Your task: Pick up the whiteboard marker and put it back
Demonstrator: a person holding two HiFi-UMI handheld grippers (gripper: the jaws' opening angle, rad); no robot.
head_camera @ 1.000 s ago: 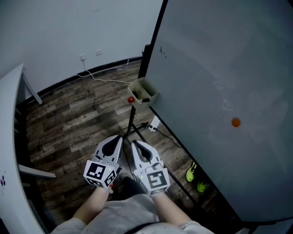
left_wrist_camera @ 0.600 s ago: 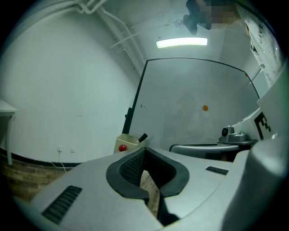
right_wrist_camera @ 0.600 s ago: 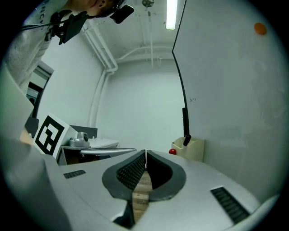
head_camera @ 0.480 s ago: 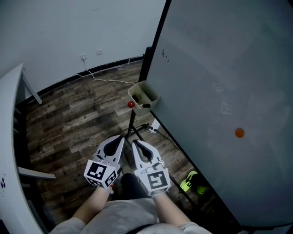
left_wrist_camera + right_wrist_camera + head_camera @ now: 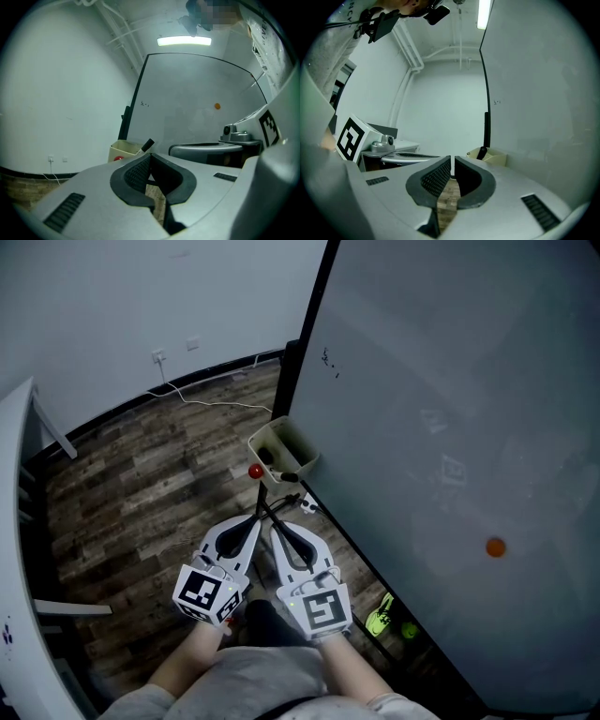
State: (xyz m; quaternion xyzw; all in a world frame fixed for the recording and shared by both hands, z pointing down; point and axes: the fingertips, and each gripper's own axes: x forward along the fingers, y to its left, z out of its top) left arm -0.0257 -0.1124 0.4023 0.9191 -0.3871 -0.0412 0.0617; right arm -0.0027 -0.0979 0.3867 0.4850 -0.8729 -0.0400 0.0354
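A whiteboard marker (image 5: pixel 284 476) with a black cap lies in a beige box (image 5: pixel 279 441) fixed at the whiteboard's (image 5: pixel 450 381) lower left edge. The marker's cap (image 5: pixel 147 144) sticks out over the box (image 5: pixel 123 150) in the left gripper view. In the right gripper view the marker (image 5: pixel 482 153) stands in the box (image 5: pixel 493 157) ahead. My left gripper (image 5: pixel 254 519) and right gripper (image 5: pixel 278 527) are side by side, level, a little short of the box. Both are shut and hold nothing.
A red round thing (image 5: pixel 255 471) hangs beside the box. An orange magnet (image 5: pixel 495 547) sticks to the board. Black stand legs and cables (image 5: pixel 267 512) cross the wooden floor under the grippers. Green shoes (image 5: pixel 380 622) lie by the board's foot. A white table edge (image 5: pixel 14 521) is at the left.
Both grippers have moved forward toward the box, which now lies nearer their tips. Their jaws stayed shut.
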